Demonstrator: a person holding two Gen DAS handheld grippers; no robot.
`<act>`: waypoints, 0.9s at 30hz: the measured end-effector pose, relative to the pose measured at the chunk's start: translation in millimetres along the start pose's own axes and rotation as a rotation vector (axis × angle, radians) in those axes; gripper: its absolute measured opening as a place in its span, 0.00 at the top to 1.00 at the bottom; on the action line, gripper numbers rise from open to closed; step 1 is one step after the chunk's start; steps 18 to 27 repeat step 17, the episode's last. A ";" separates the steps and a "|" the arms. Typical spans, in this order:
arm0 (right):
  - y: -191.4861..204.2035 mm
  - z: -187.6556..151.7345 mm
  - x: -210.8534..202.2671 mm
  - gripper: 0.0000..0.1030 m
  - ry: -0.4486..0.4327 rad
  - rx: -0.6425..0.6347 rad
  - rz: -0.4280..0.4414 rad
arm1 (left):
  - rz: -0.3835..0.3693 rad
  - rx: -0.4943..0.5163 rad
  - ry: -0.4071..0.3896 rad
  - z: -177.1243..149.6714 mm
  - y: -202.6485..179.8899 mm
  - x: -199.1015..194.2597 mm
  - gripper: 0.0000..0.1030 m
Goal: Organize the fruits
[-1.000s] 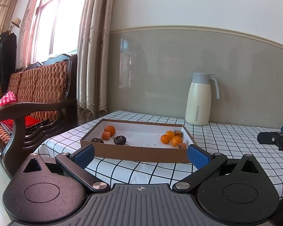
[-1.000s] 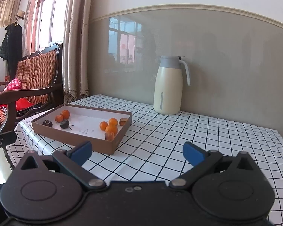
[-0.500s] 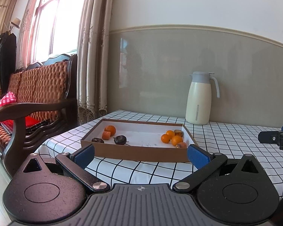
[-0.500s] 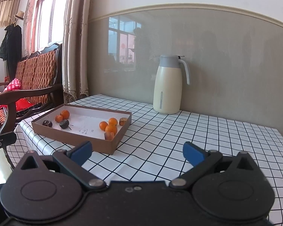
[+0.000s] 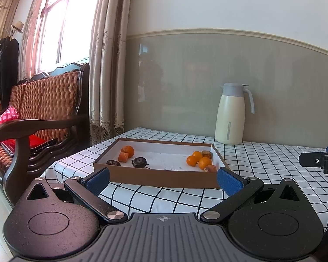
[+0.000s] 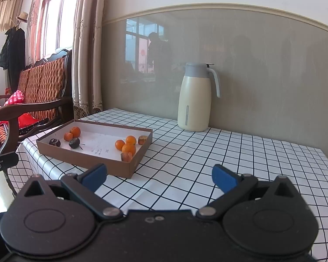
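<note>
- 2 claws sit nearest the cameras, each with its blue-padded fingers spread wide and nothing between them: the left claw faces the long side of the box, the right claw faces bare checked cloth beside the box's right corner.
- Each view catches a black edge of the other tool: the right one pokes in at the right margin of the left view, the left one at the left margin of the right view.
- Just beyond the left claw, a shallow brown box with a white floor rests on the checked surface, near its left end.
- Inside the box, at its left end, 2 orange fruits lie beside 2 dark fruits.
- At the box's right end, 3 more oranges cluster with 2 brownish pieces, one close to the near wall, one toward the far wall.
- Only the right view shows the wide stretch of surface right of the box.
- Farther back, a cream thermos jug with a grey lid stands against the wall.
- Off to the left, a wooden sofa stands under the window; the left view shows more of it.
</note>
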State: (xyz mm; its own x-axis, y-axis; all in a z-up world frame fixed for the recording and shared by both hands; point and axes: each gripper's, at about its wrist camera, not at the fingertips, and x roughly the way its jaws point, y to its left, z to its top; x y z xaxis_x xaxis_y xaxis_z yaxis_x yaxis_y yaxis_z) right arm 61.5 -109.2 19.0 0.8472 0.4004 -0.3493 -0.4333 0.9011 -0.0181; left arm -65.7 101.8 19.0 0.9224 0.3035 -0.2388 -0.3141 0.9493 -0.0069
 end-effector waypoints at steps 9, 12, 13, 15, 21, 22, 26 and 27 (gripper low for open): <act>0.3 -0.8 0.1 0.06 0.003 0.000 -0.001 | 0.000 0.002 -0.007 0.0 -2.0 -0.2 0.00; 0.5 -1.7 -0.4 0.06 0.004 0.004 -0.001 | -0.004 0.019 -0.019 -0.5 -5.2 -2.3 0.00; 0.4 -2.4 -0.6 0.06 0.004 0.006 -0.002 | -0.003 0.024 -0.023 -0.5 -6.4 -3.1 0.00; 0.9 -3.4 -1.6 0.06 0.005 0.008 -0.003 | -0.008 0.027 -0.028 0.1 -7.6 -3.9 0.00; 0.2 -2.8 -1.7 0.06 0.004 0.008 -0.004 | -0.014 0.029 -0.023 0.4 -8.6 -3.4 0.00; 0.2 -2.8 -1.7 0.06 0.004 0.008 -0.004 | -0.014 0.029 -0.023 0.4 -8.6 -3.4 0.00; 0.2 -2.8 -1.7 0.06 0.004 0.008 -0.004 | -0.014 0.029 -0.023 0.4 -8.6 -3.4 0.00; 0.2 -2.8 -1.7 0.06 0.004 0.008 -0.004 | -0.014 0.029 -0.023 0.4 -8.6 -3.4 0.00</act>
